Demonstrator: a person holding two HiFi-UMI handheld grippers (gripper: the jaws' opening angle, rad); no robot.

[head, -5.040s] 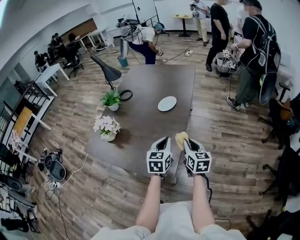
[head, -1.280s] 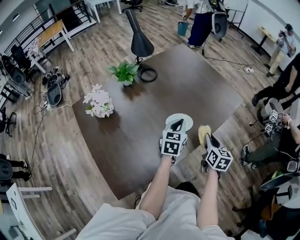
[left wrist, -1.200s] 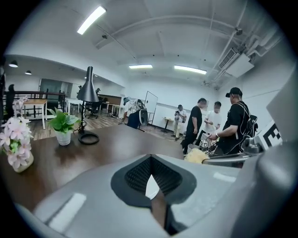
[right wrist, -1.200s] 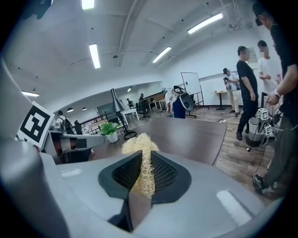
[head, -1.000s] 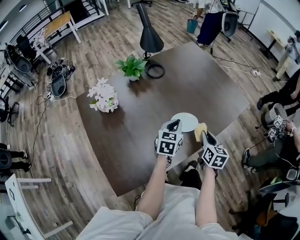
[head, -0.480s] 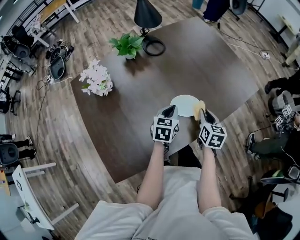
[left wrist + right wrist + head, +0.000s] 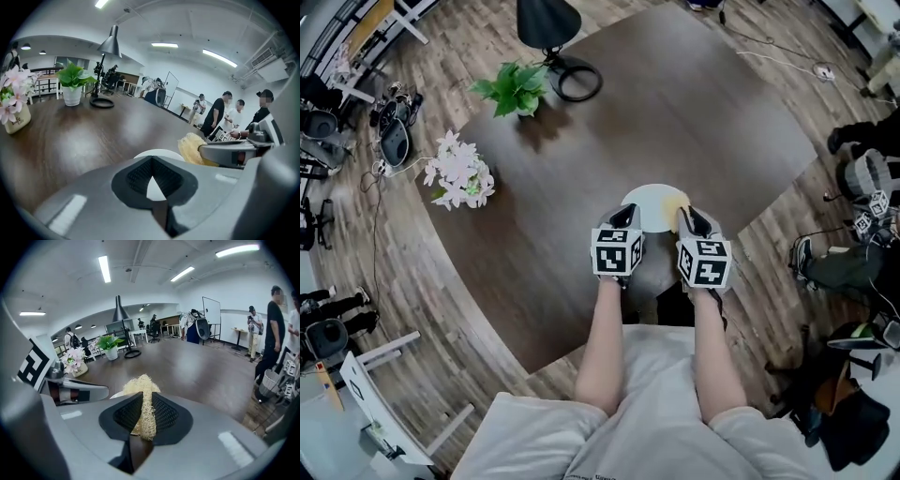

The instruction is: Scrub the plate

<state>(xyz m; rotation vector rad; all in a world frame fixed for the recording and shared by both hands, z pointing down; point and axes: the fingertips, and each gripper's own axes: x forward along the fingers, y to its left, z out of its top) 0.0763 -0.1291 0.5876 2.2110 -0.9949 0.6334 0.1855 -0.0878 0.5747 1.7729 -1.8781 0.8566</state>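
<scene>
White plate (image 7: 647,204) and straw-coloured scrubber (image 7: 140,389) at the dark table's (image 7: 703,112) near edge.
The round plate lies flat and bare; the fibrous scrubber stands pinched upright between the right gripper's (image 7: 687,223) jaws, at the plate's right rim.

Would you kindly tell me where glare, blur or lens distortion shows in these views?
Head view: fisheye bows the table edges. Left gripper view: ceiling lights leave pale glare on the table; corners vignetted dark. Right gripper view: the scrubber is sharp, corners dark.
</scene>
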